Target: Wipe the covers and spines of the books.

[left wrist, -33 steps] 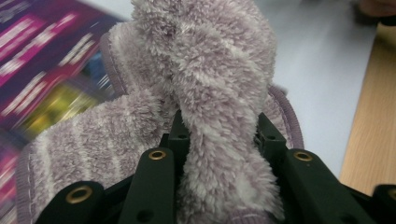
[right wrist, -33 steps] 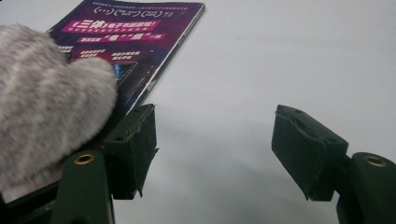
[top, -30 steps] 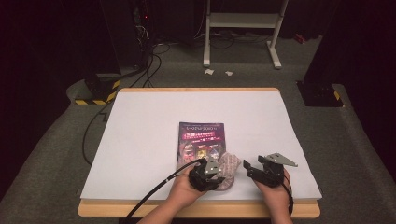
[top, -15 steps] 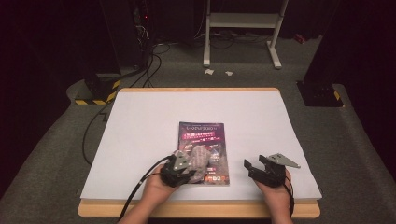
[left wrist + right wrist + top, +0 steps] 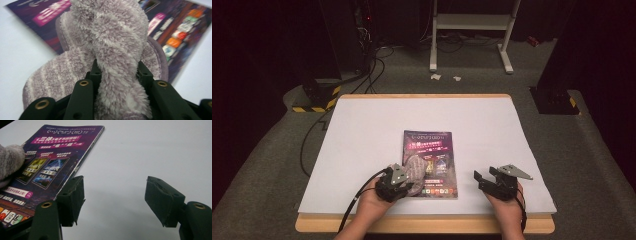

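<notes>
Dark floor and black equipment surround a wooden table point(image 5: 427, 226) covered with a white sheet, seen from above the person's side. On the sheet, a little nearer than the middle, lies a purple magazine point(image 5: 432, 145) with bright printed panels on its cover. A fluffy grey-lilac cloth point(image 5: 416, 167) with pale stripes rests on the magazine's near left part, bunched into a soft heap. The left gripper point(image 5: 399, 181), held in the person's left hand at the near edge, has its black jaws pinching a thick fold of that cloth; in the left gripper view the fold of cloth point(image 5: 117, 75) rises between the two jaws and spreads out over the magazine cover point(image 5: 180, 30) beyond. The right gripper point(image 5: 484, 180) sits in the person's right hand on the near right part of the sheet, just right of the magazine and apart from it. In the right gripper view its jaws stand spread with only bare white sheet between them, having just eased slightly closer, and the magazine's edge point(image 5: 82, 160) runs beside the left-hand jaw. A cable trails from the left gripper toward the near left.
</notes>
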The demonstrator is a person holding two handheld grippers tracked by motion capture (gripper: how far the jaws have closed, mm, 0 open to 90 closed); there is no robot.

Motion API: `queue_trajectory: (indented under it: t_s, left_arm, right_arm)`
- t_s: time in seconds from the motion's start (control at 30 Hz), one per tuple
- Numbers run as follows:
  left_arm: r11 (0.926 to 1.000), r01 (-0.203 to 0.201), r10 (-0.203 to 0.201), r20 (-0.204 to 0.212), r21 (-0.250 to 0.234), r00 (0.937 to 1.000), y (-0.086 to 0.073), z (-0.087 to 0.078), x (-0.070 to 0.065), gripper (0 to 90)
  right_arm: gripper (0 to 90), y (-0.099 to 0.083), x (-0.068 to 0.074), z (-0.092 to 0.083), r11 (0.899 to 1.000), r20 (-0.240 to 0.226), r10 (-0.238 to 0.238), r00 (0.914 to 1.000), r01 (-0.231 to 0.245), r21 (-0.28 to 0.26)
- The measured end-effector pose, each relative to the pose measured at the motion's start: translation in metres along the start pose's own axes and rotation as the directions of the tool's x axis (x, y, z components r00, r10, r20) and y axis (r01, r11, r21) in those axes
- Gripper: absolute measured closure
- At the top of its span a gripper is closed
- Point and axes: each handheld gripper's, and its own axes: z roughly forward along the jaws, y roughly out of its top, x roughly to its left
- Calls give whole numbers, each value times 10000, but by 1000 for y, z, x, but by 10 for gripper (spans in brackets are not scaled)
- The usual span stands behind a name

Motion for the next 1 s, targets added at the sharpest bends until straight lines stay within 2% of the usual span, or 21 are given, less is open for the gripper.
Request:
queue_trajectory:
  t_s: [0.03, 0.07, 0.1, 0.13, 0.17, 0.2, 0.23, 0.37, 0.43, 0.57, 0.6, 0.63, 0.67, 0.7, 0.73, 0.77, 0.8, 0.83, 0.87, 0.9, 1.0]
  left_arm:
    - [9999, -139, 139, 67, -3, 9999, 4, 3, -4, 668]
    - [9998, -208, 209, 332, -33, 9992, 14, 12, -14, 668]
    - [9998, -208, 209, 332, -33, 9992, 14, 12, -14, 669]
    - [9992, -365, 374, 698, -138, 9969, 25, 22, -27, 669]
    - [9992, -365, 374, 698, -138, 9969, 25, 22, -27, 669]
    - [9983, -540, 558, 980, -215, 9936, 36, 32, -40, 669]
    - [9983, -540, 558, 980, -215, 9936, 36, 32, -40, 669]
    - [9946, -962, 1008, 1435, -388, 9845, 54, 47, -64, 668]
    - [9936, -1047, 1097, 1427, -420, 9837, 56, 49, -68, 668]
    - [9945, -920, 984, 1446, -502, 9846, 49, 46, -59, 668]
    - [9962, -728, 787, 1340, -483, 9879, 40, 38, -51, 668]
    - [9962, -728, 787, 1340, -483, 9879, 40, 38, -51, 668]
    - [9971, -631, 674, 1096, -422, 9917, 28, 28, -41, 667]
    - [9971, -631, 674, 1096, -422, 9917, 28, 28, -41, 668]
    - [9982, -482, 510, 814, -356, 9954, 16, 17, -28, 667]
    - [9982, -482, 510, 814, -356, 9954, 16, 17, -28, 668]
    - [9993, -195, 211, 508, -316, 9985, 3, 6, -14, 667]
    - [9993, -195, 211, 508, -316, 9985, 3, 6, -14, 667]
    - [9994, 192, -186, 226, -290, 9996, -8, -3, 0, 667]
    - [9994, 192, -186, 226, -290, 9996, -8, -3, 0, 668]
    - [9983, 536, -539, -107, -236, 9985, -16, -10, 17, 668]
  right_arm:
    - [320, 0, 0, 0, 10000, 15, 75, 10000, -75, 19]
    - [322, -1, -2, 0, 9999, 18, 100, 9999, -100, 6]
    - [322, -1, -2, 0, 9999, 18, 100, 9999, -100, 6]
    - [324, -1, -3, 0, 9999, 40, 135, 9999, -136, 17]
    - [324, -1, -3, 0, 9999, 40, 135, 9999, -136, 17]
    - [322, -1, -3, 0, 9998, 13, 183, 9998, -183, 33]
    - [322, -1, -3, 0, 9998, 13, 183, 9998, -183, 33]
    - [322, -2, -3, 0, 9999, 20, 163, 9999, -163, 53]
    - [323, -2, -2, 1, 9998, 17, 185, 9998, -185, 76]
    - [324, -2, -2, 1, 9998, 28, 169, 9999, -170, 64]
    - [324, -2, -2, 1, 9998, 40, 167, 9999, -168, 69]
    - [324, -2, -2, 1, 9998, 40, 167, 9999, -168, 69]
    - [325, -2, -2, 1, 9998, 59, 177, 9998, -177, 81]
    - [325, -2, -2, 1, 9999, 61, 132, 9999, -132, 72]
    - [325, -3, -1, 1, 9999, 62, 123, 9999, -124, 86]
    - [325, -3, -1, 1, 9999, 62, 123, 9999, -124, 86]
    - [325, -3, -1, 1, 9998, 62, 136, 9999, -137, 117]
    - [325, -3, 0, 2, 9999, 67, 85, 9999, -86, 116]
    - [325, -3, 1, 2, 9998, 63, 134, 9999, -135, 158]
    - [325, -3, 1, 2, 9998, 63, 134, 9999, -135, 158]
    - [327, -2, 4, 4, 9997, 36, 50, 10000, -50, 222]
